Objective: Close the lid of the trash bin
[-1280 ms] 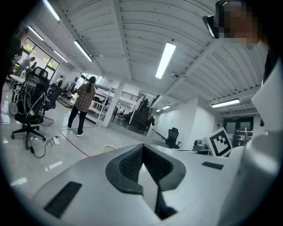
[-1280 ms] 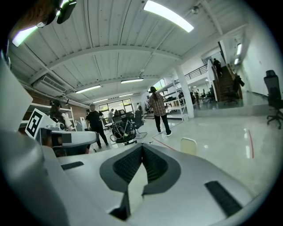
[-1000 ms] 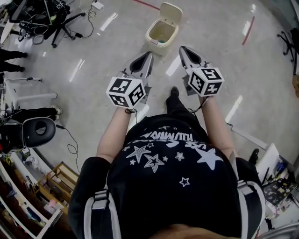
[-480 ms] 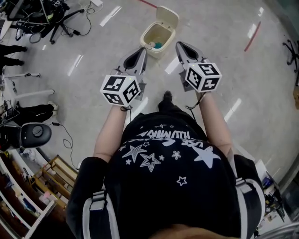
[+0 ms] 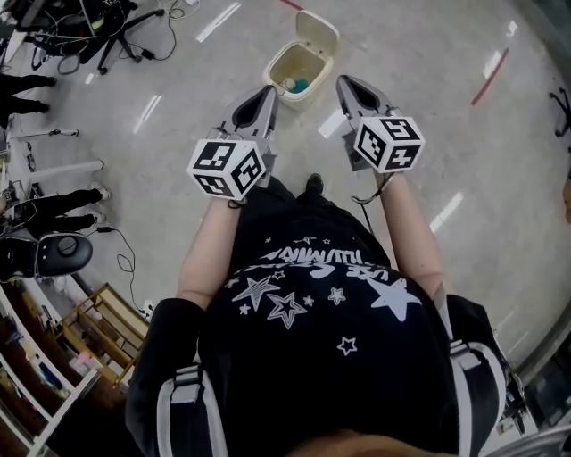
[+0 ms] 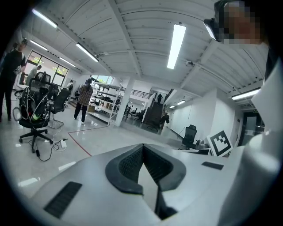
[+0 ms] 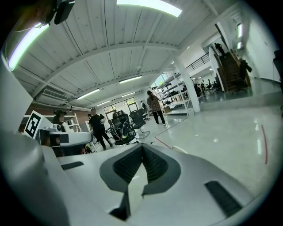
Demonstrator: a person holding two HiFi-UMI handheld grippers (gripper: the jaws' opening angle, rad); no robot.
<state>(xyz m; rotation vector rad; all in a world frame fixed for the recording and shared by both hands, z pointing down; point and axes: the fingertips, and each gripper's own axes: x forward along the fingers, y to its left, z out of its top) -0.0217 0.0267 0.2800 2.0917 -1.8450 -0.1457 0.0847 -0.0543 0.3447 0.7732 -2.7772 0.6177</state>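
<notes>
The cream trash bin [image 5: 287,83] stands on the floor at the top of the head view. Its lid [image 5: 319,27] is tipped up at the far side, and something blue and something white lie inside. My left gripper [image 5: 266,92] points at the bin's near left corner, held above the floor and short of it. My right gripper [image 5: 343,82] hangs just right of the bin. Both are shut with nothing between the jaws. Neither gripper view shows the bin: my left gripper [image 6: 142,146] and right gripper [image 7: 142,145] look out level across the hall.
An office chair [image 5: 98,22] with trailing cables sits at the upper left, with a person's legs [image 5: 27,85] and a black stool [image 5: 58,253] along the left edge. Wooden shelves [image 5: 85,344] stand lower left. A red tape line [image 5: 492,64] marks the floor at right.
The person has stepped forward: the bin has drawn in closer, between the two gripper tips. Both grippers stayed shut and kept their spacing.
</notes>
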